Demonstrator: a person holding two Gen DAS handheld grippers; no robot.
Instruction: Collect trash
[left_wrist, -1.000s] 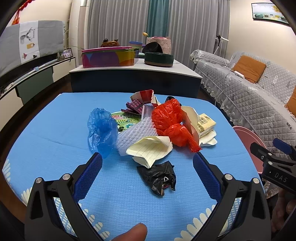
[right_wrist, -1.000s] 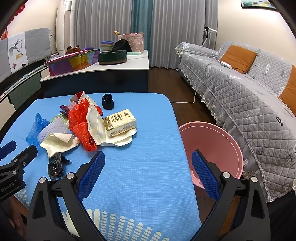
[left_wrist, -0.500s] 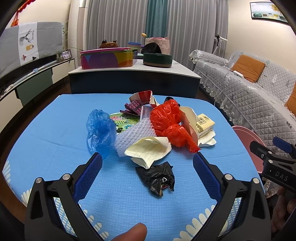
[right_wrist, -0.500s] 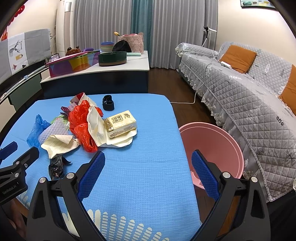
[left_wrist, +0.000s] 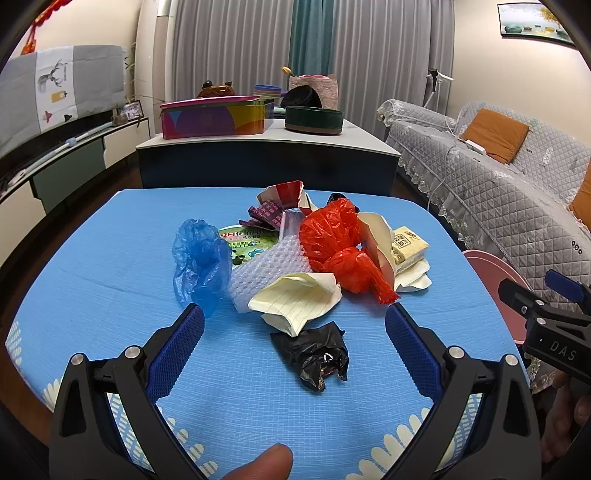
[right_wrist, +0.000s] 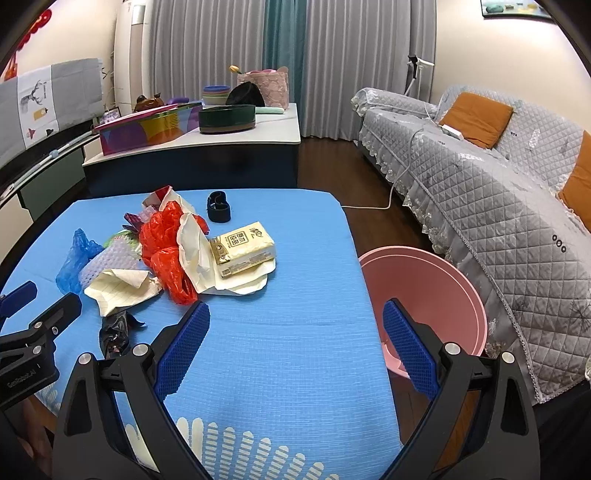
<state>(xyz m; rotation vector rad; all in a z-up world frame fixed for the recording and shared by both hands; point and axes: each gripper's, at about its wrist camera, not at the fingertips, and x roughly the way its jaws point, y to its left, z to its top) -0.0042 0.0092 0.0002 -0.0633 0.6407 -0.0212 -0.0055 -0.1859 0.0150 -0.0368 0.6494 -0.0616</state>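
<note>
Your pink bin (right_wrist: 424, 280) sits at 3 o'clock off the blue desk (right_wrist: 280, 332); inside unclear. The left hand-held gripper (left_wrist: 293, 334) and right hand-held gripper (right_wrist: 295, 332) gape, holding nothing.

Both grippers, left gripper (left_wrist: 293, 321) and right gripper (right_wrist: 295, 317), are black plastic frames with silver screws and textured blue finger pads (left_wrist: 177, 347). White "DAS" lettering on one body, "GenRobot.AI" on the other. A bare fingertip (left_wrist: 264, 463) pokes in at the bottom.

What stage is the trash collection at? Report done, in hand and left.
Done: nothing visible; what shows of the pink bin beside the table looks empty. In hand: nothing; the left gripper and right gripper are both open. The left frames the black wrapper. Left: the whole pile, including the red bag, blue bag, lined paper and tissue pack.
</note>
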